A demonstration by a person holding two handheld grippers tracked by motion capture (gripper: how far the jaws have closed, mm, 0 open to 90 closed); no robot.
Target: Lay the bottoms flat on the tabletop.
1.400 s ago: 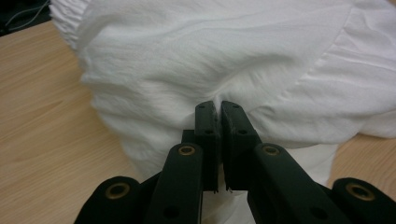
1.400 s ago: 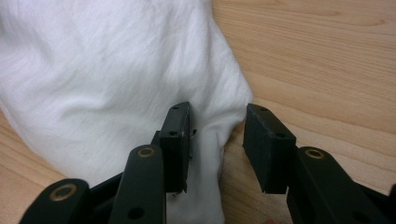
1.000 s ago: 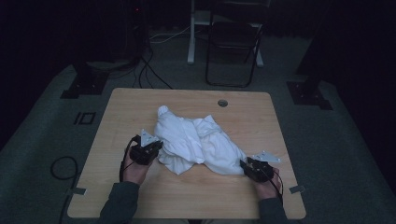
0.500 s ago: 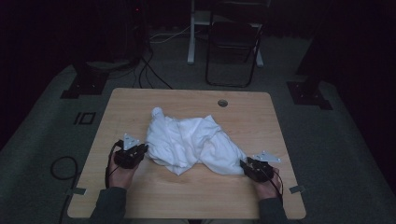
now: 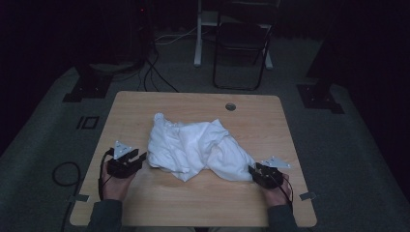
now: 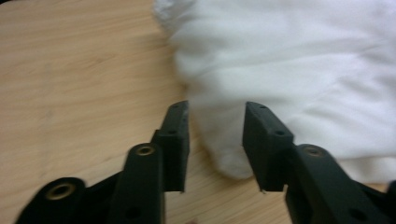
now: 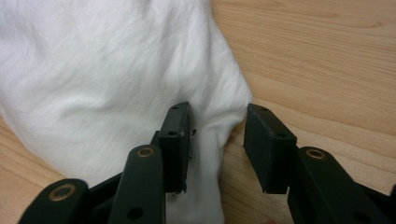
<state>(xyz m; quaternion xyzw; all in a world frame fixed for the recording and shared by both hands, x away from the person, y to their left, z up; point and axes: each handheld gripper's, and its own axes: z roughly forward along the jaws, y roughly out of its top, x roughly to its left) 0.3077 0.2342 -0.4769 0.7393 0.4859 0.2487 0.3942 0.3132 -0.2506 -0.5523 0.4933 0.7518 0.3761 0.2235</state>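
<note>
White cloth (image 5: 196, 149) lies crumpled at the centre of the worktop (image 5: 193, 101). Left tongs (image 5: 140, 157) at the heap's 9 o'clock edge, jaws just been opening, half apart, a cloth fold between them, not pinched. Right tongs (image 5: 251, 170) at 4 o'clock, jaws half apart, cloth corner between, not visibly clamped.

- The cloth (image 6: 299, 70) runs off the top and right edges of the left gripper view; it is blurred there, so its folds cannot be read.
- In the right gripper view, the cloth (image 7: 107, 79) is cut off at the top, left and bottom edges.
- In the high view, the person's forearms leave at the bottom edge.
- The chair (image 5: 241, 43) behind the table (image 5: 203, 203) is lost in darkness.
</note>
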